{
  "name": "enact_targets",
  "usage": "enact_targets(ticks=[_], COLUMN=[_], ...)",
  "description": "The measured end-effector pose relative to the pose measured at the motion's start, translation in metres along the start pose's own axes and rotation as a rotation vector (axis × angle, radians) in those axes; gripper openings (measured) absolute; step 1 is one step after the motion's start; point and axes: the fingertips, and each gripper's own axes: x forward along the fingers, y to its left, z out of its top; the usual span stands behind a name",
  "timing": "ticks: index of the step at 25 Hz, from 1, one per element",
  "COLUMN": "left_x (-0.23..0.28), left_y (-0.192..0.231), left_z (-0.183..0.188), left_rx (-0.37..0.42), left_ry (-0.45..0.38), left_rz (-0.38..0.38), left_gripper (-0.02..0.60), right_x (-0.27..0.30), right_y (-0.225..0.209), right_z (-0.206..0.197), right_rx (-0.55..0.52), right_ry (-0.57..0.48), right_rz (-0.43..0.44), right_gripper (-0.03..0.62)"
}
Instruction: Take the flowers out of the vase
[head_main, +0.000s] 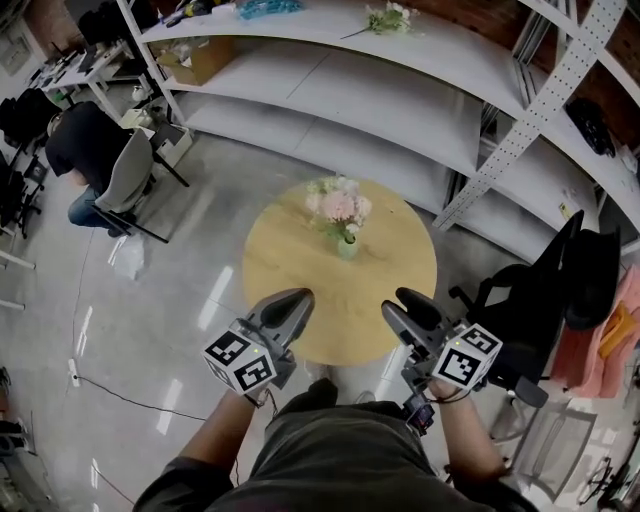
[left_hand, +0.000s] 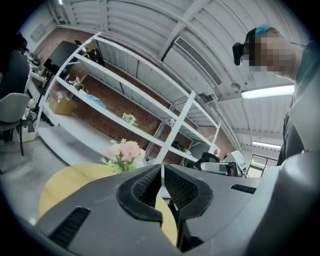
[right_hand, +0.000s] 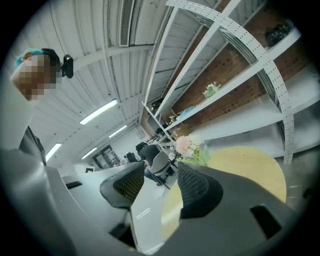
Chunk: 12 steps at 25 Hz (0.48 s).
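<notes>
Closest in, the left gripper (head_main: 295, 297) is held over the near edge of the round table (head_main: 290, 270). Its jaws are clenched tip to tip with nothing between them. Beside it, the right gripper (head_main: 400, 300) hangs over the same near edge. Its jaws stand apart, and only floor and table edge show through the gap. Both grippers point toward the middle of the table and are well apart from the flowers (head_main: 338, 205).

The pink and white flowers stand upright in the vase (head_main: 346, 245), which sits on the tabletop toward its far side. Nothing touches them.

A black chair (head_main: 530, 300) stands to the right of the table. Behind the table run white shelves (head_main: 400, 120), and a loose sprig (head_main: 388, 18) and a box (head_main: 195, 58) lie on them. At far left, a person (head_main: 85, 145) sits at a desk.
</notes>
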Motion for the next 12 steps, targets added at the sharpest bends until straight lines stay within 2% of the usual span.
enact_targets(ticks=[2,5,7,9,12], left_x=[0.009,0.028,0.040,0.054,0.077], left_y=[0.024,0.062,0.083,0.101,0.124], left_z=[-0.004,-0.009,-0.013,-0.020,-0.039], left_rx=[0.015,0.023,0.017,0.013,-0.004], left_ry=[0.028,0.058,0.073,0.090,0.126], left_rz=[0.019,0.069,0.106,0.124,0.105], left_gripper=[0.017,0.072,0.087,0.104,0.185], right_x=[0.013,0.031,0.041,0.054,0.079], right_y=[-0.021,-0.059,-0.082,-0.100,-0.122], right_z=[-0.001,0.004,0.007,0.010,0.008], right_rx=[0.001,0.021,0.027,0.025,-0.010], right_ry=[-0.002,-0.015,-0.008,-0.002,0.022], right_rz=[-0.051,-0.125,-0.162,-0.163,-0.104], right_gripper=[0.167,0.167,0.167,0.167,0.167])
